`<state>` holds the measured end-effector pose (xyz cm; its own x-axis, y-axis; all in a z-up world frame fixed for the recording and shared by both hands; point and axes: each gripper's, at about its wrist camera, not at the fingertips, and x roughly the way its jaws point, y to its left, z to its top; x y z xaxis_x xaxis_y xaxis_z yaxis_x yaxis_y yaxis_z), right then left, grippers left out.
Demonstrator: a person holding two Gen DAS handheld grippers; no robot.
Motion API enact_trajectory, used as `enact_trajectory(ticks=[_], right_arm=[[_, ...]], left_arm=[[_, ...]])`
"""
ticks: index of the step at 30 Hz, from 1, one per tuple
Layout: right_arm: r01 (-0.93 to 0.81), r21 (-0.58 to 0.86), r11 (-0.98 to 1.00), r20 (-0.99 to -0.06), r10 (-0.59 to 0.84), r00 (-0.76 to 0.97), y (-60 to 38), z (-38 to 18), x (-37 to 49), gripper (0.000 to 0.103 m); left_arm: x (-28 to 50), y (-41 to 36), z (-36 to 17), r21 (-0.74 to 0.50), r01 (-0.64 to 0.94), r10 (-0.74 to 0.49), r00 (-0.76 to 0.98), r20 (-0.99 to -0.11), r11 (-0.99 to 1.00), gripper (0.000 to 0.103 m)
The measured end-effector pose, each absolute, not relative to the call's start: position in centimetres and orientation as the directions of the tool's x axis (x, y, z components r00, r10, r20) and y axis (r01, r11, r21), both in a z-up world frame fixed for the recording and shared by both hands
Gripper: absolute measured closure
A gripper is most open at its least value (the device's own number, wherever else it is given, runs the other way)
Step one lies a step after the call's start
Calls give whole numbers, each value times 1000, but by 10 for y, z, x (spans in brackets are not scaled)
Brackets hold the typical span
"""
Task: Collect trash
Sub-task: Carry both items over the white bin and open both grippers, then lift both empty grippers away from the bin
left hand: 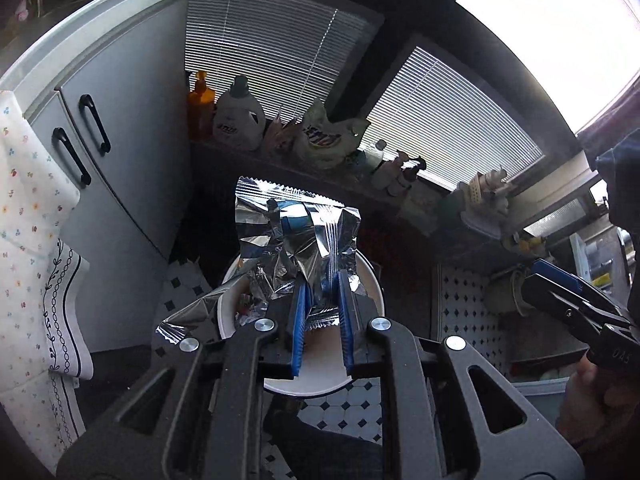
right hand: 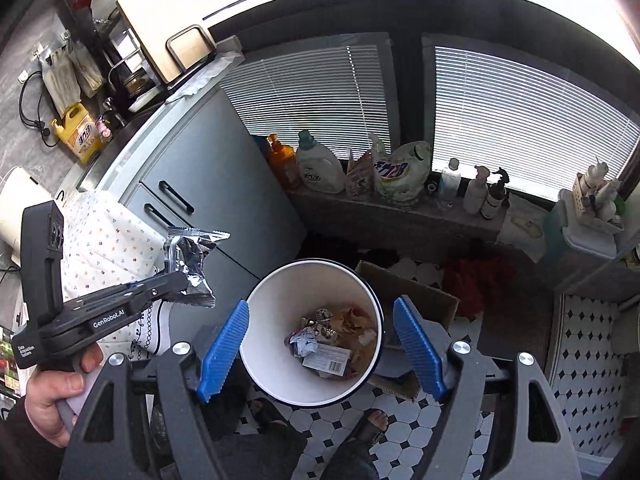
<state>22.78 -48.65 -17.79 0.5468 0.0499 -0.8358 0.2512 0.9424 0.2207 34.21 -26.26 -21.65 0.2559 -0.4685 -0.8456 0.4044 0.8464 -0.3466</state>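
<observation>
1. Left gripper (left hand: 322, 316): black linkage arms, round silver pivot screws, ribbed blue pads (left hand: 301, 312).
2. Its side reads "GenRobot.AI" in white.
3. Right gripper (right hand: 320, 344): same black frame, silver screws, blue pads (right hand: 224, 344).
4. Dark sleeve behind the left hand (right hand: 60, 396).
5. Dark sandals (right hand: 370, 426) below.

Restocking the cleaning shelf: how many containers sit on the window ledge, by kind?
Orange pump bottle: 1
White detergent jug: 1
Detergent refill pouches: 2
Small bottles: 3
Total: 7
</observation>
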Motion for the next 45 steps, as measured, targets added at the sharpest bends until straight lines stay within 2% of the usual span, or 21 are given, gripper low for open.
enact_trajectory(ticks=[6, 7, 9, 10, 11, 20, 24, 31, 40, 45], right_arm=[[319, 214, 923, -837, 5, 547, -504, -178, 203, 29], [328, 213, 920, -837, -1, 547, -507, -177, 199, 28], [344, 219, 913, -835, -7, 551, -511, -177, 194, 26], [350, 227, 909, -832, -6, 555, -513, -176, 190, 24], [354, 231, 906, -830, -6, 558, -515, -176, 188, 23], [325, 261, 909, -818, 29, 574, -519, -175, 182, 20], [276, 274, 921, -810, 66, 583, -514, -170, 185, 17], [177, 290, 941, -808, 141, 572, -495, -157, 200, 17], [69, 295, 953, -801, 207, 561, -450, -142, 214, 17], [17, 273, 962, -784, 212, 583, -416, -125, 215, 11]], left_arm=[[340, -287, -233, -370, 431, -483, 186, -856, 823, 84], [340, -290, -235, -377, 431, -486, 176, -856, 820, 79], [340, -294, -237, -395, 438, -500, 153, -852, 807, 61], [339, -296, -236, -387, 442, -496, 162, -853, 809, 48], [339, -296, -233, -379, 446, -494, 175, -852, 811, 43], [331, -284, -208, -329, 439, -465, 251, -849, 836, 21], [324, -276, -192, -275, 426, -425, 314, -849, 862, 14], [311, -252, -156, -254, 349, -388, 396, -833, 902, 7], [288, -198, -104, -229, 255, -333, 516, -789, 939, 6], [268, -154, -77, -217, 207, -299, 582, -756, 954, 6]])
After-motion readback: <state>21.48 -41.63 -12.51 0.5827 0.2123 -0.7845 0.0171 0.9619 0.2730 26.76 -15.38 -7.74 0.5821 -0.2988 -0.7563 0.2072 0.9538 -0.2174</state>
